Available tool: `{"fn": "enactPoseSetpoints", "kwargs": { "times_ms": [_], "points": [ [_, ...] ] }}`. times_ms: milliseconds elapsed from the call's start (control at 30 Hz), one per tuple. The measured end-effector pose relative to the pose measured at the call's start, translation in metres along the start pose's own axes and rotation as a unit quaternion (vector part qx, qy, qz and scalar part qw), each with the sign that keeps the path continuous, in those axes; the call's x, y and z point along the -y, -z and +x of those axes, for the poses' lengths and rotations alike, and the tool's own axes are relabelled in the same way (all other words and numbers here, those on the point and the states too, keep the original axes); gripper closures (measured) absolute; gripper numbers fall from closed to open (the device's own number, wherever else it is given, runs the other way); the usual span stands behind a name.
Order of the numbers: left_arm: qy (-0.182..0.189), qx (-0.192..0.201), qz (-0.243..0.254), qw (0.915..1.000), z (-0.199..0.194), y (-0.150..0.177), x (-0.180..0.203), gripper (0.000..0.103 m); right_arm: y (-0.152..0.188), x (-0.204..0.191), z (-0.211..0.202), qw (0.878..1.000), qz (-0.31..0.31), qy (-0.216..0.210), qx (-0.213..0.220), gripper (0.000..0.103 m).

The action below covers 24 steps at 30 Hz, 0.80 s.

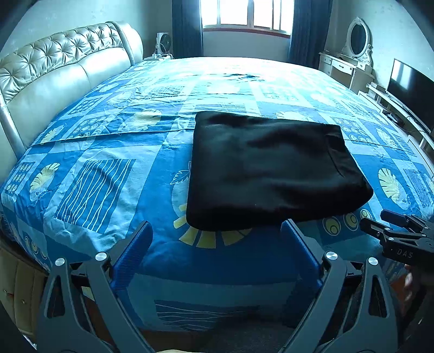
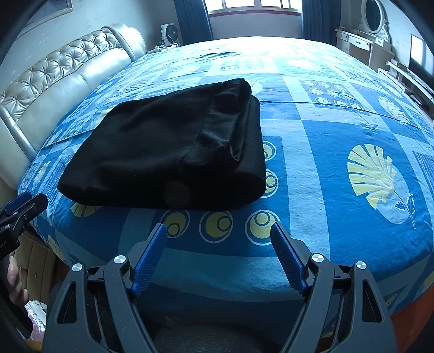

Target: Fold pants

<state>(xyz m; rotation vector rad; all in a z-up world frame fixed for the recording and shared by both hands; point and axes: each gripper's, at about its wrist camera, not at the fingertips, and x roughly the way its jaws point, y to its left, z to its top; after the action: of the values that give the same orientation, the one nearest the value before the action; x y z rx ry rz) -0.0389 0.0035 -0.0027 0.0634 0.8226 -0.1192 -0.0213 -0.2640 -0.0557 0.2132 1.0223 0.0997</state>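
Black pants [image 1: 274, 171] lie folded into a flat rectangle on the blue patterned bedsheet [image 1: 108, 168], near the bed's front edge. My left gripper [image 1: 217, 228] hovers just short of the bundle's near edge, its blue-padded jaws wide apart with nothing between them. From the right wrist view the pants [image 2: 168, 152] sit ahead and to the left. My right gripper [image 2: 218, 230] stands open over bare sheet [image 2: 339, 130], apart from the cloth. Each gripper shows at the other view's edge: the right gripper [image 1: 379, 220] and the left gripper [image 2: 24, 203].
A tufted cream headboard [image 1: 54, 70] runs along the bed's left side. Far behind are a window with dark curtains [image 1: 244, 16], a small fan [image 1: 163, 43], a white dresser with oval mirror [image 1: 355, 54], and a TV [image 1: 412, 87] on a low stand at right.
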Motion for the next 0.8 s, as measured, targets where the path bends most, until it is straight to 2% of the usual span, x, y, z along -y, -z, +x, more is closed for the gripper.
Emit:
{"fn": "enactPoseSetpoints", "kwargs": {
  "times_ms": [333,800],
  "points": [
    [-0.001,-0.011,-0.002,0.9999,0.0040,0.0014,-0.0004,0.008,0.0004,-0.0001,0.0014,1.000,0.000,0.000,-0.004,0.025],
    [-0.004,-0.008,0.006,0.9999,0.0021,0.0016,0.0031,0.008,0.0026,-0.0023,0.0025,1.000,-0.001,-0.001,-0.008,0.025]
  ]
}}
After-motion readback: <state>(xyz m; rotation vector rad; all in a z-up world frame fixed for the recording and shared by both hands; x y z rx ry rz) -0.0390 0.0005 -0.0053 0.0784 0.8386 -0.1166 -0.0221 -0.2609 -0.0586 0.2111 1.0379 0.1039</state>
